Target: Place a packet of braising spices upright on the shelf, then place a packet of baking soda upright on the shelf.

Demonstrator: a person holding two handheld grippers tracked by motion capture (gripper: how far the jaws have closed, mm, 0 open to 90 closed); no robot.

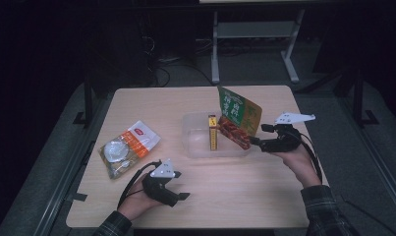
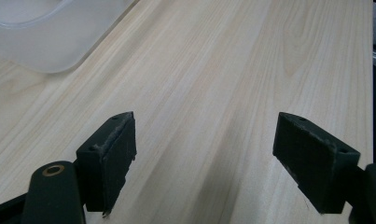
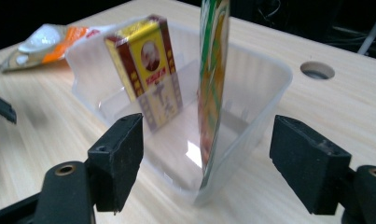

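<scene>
Wood-grain table (image 1: 225,191) carries everything, and at its far left lies a clear snack bag (image 1: 128,147) with an orange and white label, flat on the wood and well apart from both hands. Near the front edge, right of that bag, the left gripper (image 1: 178,189) rests low over the table in the person's left hand; in the left gripper view (image 2: 204,154) its two black jaws stand spread wide with only bare wood between them, holding nothing. Toward the middle of the table sits a clear plastic tub (image 1: 195,147), and inside it a yellow and dark red box (image 1: 212,132) stands upright on its narrow end. Just right of the box, a green and orange pouch (image 1: 238,117) stands tilted in the right end of the tub, its top rising well above the rim. In the right gripper view the pouch (image 3: 212,93) shows edge-on, thin and tall, with the box (image 3: 148,70) behind it to the left and the tub's rim (image 3: 269,70) around both. The right gripper (image 1: 257,142), held in the right hand at the tub's right side, has its jaws (image 3: 206,163) spread wide either side of the pouch's lower edge without pressing on it.
</scene>
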